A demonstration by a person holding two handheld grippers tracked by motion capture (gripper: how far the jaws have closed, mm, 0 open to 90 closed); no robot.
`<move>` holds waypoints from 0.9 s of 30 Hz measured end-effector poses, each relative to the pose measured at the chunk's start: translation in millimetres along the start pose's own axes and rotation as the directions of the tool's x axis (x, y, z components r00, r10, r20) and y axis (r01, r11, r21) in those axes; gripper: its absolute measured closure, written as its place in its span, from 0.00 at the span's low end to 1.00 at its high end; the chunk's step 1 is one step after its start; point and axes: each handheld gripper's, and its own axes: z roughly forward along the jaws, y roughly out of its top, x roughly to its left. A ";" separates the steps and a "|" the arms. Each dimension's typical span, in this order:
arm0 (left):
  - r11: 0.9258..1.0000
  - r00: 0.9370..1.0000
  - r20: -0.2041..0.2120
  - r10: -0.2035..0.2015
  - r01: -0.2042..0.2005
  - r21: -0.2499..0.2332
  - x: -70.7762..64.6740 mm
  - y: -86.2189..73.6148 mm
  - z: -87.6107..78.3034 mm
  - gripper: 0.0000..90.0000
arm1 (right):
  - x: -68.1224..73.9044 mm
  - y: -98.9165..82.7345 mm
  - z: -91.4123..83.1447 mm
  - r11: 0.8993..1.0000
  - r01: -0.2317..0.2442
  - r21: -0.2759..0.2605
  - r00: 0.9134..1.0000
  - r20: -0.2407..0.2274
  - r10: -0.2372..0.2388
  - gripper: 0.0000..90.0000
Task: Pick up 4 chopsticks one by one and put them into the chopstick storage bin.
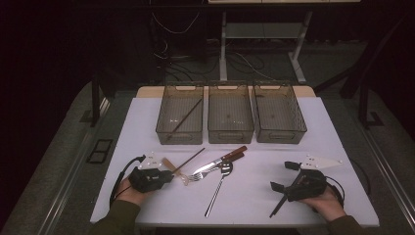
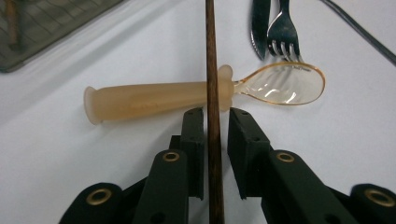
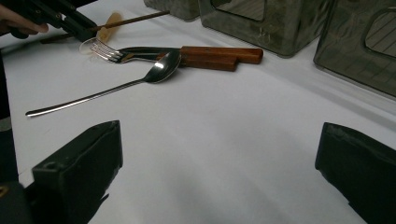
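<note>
A dark wooden chopstick (image 2: 211,46) lies across the beige handle of a small plastic spoon (image 2: 154,98) with a clear amber bowl. My left gripper (image 2: 215,114) straddles the chopstick, its jaws close on either side with thin gaps still showing. From above, the left gripper (image 1: 171,174) sits at the chopstick's (image 1: 188,160) near end. A fork (image 1: 198,175), a wood-handled knife (image 1: 227,156) and a long metal spoon (image 1: 220,181) lie mid-table. My right gripper (image 1: 284,176) rests at the front right, jaws wide apart over bare table (image 3: 219,144).
Three mesh bins stand in a row at the back: the left bin (image 1: 161,125) holds one chopstick (image 1: 183,119), beside the middle bin (image 1: 230,133) and right bin (image 1: 296,122). The white table (image 1: 318,122) ends close behind the hands.
</note>
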 end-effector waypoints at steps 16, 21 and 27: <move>1.000 1.000 -0.008 -0.022 0.022 0.004 2.0 0.7 0.2 0.93 | 2.5 0.2 -2.6 1.000 0.012 -0.004 1.000 0.003 -0.012 0.01; 1.000 1.000 -0.011 -0.025 0.025 0.003 2.0 2.4 -1.4 0.93 | 2.2 0.5 -2.6 1.000 0.008 -0.007 1.000 0.001 -0.008 0.01; 0.999 0.999 -0.006 -0.035 0.035 -0.021 3.2 6.1 -6.8 0.93 | 2.4 1.3 -2.9 1.000 0.011 -0.013 1.000 -0.004 -0.011 0.01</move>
